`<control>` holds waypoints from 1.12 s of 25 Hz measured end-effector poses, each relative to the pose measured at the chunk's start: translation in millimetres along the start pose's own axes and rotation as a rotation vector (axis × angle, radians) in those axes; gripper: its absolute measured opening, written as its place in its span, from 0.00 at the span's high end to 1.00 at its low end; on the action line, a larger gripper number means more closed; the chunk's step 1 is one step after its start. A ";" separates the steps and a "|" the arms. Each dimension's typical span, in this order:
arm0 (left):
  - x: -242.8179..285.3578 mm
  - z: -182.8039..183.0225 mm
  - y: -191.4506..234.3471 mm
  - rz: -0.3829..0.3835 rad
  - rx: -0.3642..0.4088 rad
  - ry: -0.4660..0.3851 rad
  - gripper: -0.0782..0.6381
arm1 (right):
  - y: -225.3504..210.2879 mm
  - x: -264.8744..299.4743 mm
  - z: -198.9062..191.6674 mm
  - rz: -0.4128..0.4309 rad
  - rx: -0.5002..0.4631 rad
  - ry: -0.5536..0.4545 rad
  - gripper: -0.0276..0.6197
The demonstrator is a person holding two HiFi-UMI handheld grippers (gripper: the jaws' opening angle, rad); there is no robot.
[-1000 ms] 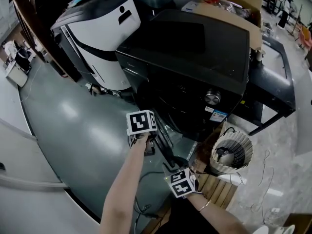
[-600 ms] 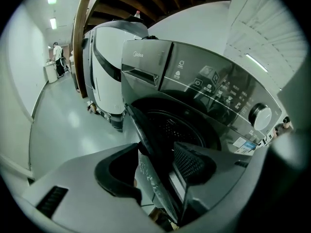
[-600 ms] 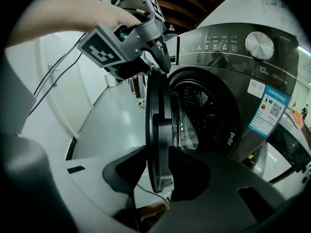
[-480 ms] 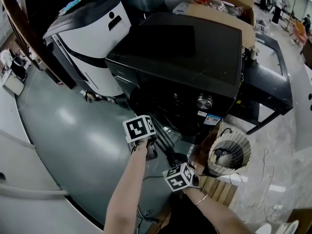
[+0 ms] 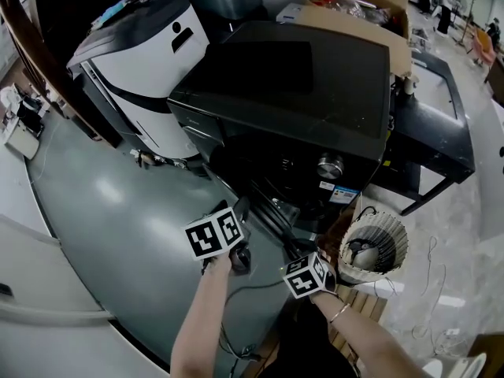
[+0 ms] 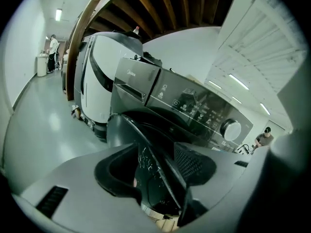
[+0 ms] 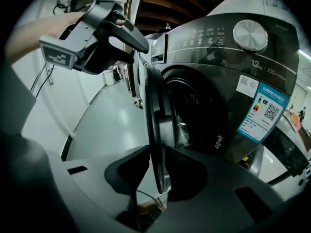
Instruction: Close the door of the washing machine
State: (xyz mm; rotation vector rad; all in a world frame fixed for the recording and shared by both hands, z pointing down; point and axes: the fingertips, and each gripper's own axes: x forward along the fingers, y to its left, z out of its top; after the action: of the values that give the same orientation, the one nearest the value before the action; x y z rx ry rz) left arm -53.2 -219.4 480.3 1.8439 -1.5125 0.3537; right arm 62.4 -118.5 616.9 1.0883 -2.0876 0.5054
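The open door (image 6: pixel 129 130) of the washing machine (image 6: pixel 194 106) stands edge-on between the parted jaws of the left gripper (image 6: pixel 156 168)

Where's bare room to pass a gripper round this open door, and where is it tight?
Free: the grey floor left of the door, up to the white appliance; also the washing machine's flat top. Crowded: right of the door, by the white basket and wooden slats. The right gripper, jaws closing, straddles the door's edge.

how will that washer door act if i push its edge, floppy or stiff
The door should swing as one stiff piece; its rim looks thick and rigid, so probably heavy. Its glossy edge might slip between the closing jaws of the right gripper.
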 end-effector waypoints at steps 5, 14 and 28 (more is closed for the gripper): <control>-0.5 -14.3 -4.4 -0.059 0.131 -0.008 0.54 | -27.2 3.4 3.0 -0.040 0.022 -0.007 0.82; 25.8 -33.9 -49.8 0.004 1.180 -0.063 0.52 | -67.3 9.3 8.9 -0.074 0.044 -0.026 0.79; 81.5 -33.8 -81.0 0.018 1.532 -0.092 0.52 | -104.8 22.3 14.6 -0.099 0.057 -0.075 0.77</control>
State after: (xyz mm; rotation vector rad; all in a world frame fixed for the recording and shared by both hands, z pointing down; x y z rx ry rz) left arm 52.5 -252.3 526.0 2.9054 -1.3226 1.8204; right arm 134.0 -199.1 625.4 1.2545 -2.0830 0.4846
